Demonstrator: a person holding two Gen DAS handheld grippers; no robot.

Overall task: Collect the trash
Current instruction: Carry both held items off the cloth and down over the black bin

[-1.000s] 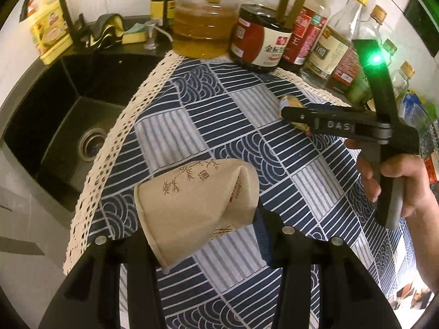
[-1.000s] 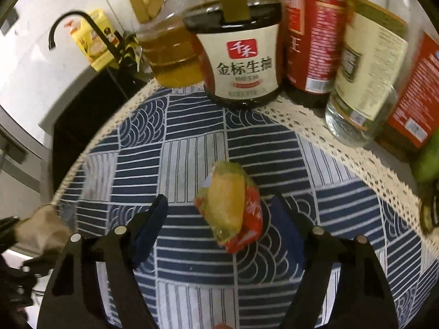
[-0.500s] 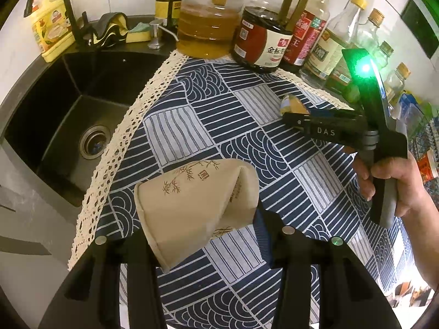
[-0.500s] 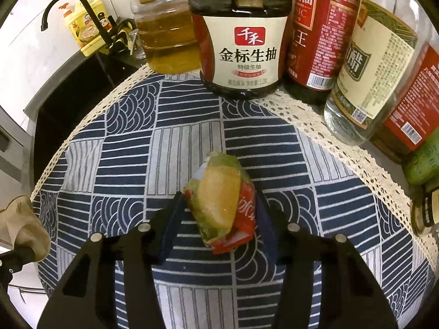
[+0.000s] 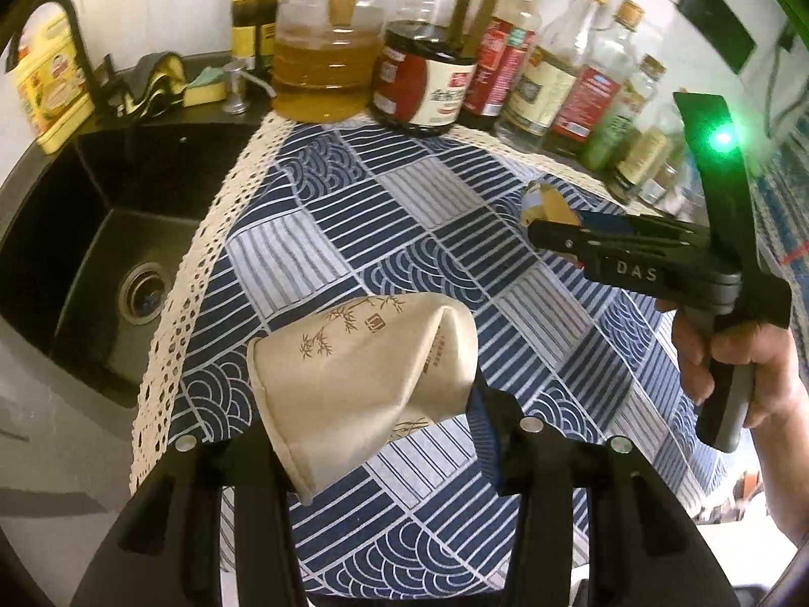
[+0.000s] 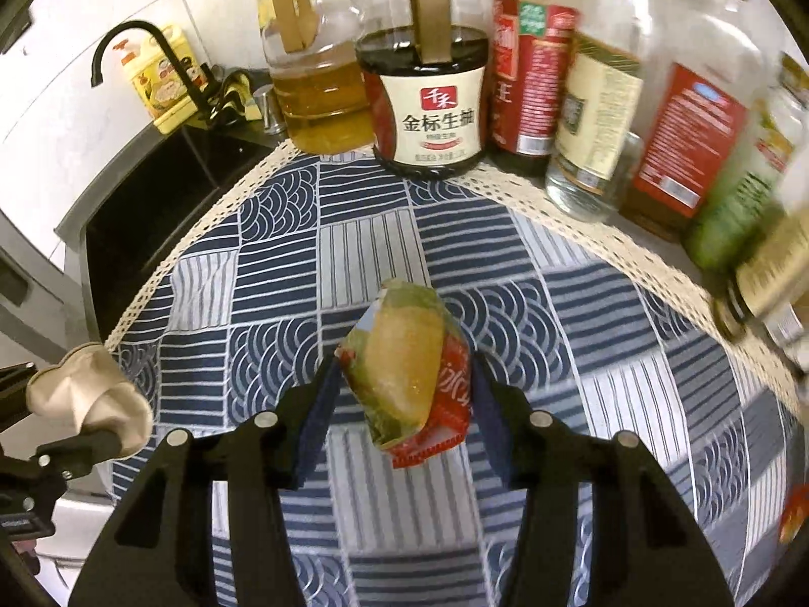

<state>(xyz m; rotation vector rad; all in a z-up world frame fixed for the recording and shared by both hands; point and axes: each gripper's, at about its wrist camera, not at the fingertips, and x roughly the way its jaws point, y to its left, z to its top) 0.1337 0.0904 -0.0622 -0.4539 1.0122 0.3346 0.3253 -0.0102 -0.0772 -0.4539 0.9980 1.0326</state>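
Right gripper [image 6: 402,394]: fingers pinch a crumpled snack wrapper [image 6: 409,374], green-yellow with a red edge, squeezed from both sides and apparently lifted just clear of the blue patterned cloth [image 6: 632,404]. A side squeeze suits thin foil — it bunches rather than slips.

Left gripper [image 5: 371,404]: fingers pressed onto a squashed beige paper cup [image 5: 364,354], which is held near the cloth's lace edge on the sink [image 5: 101,232] side. The rim is folded flat, so the grip bites into the crease.

Both pieces of trash are in hand; judgement — pickup is done, and carrying to a bin is what remains. No bin shows in either view.

Surroundings, relative to the cloth: a soy sauce jar [image 6: 430,101] and an oil jug [image 6: 318,86] stand at its far edge, with a row of bottles [image 6: 596,116] running along the right border. The wrapper hangs near these; a wide swing could clip them. The black faucet [image 6: 126,45] rises beyond the sink.
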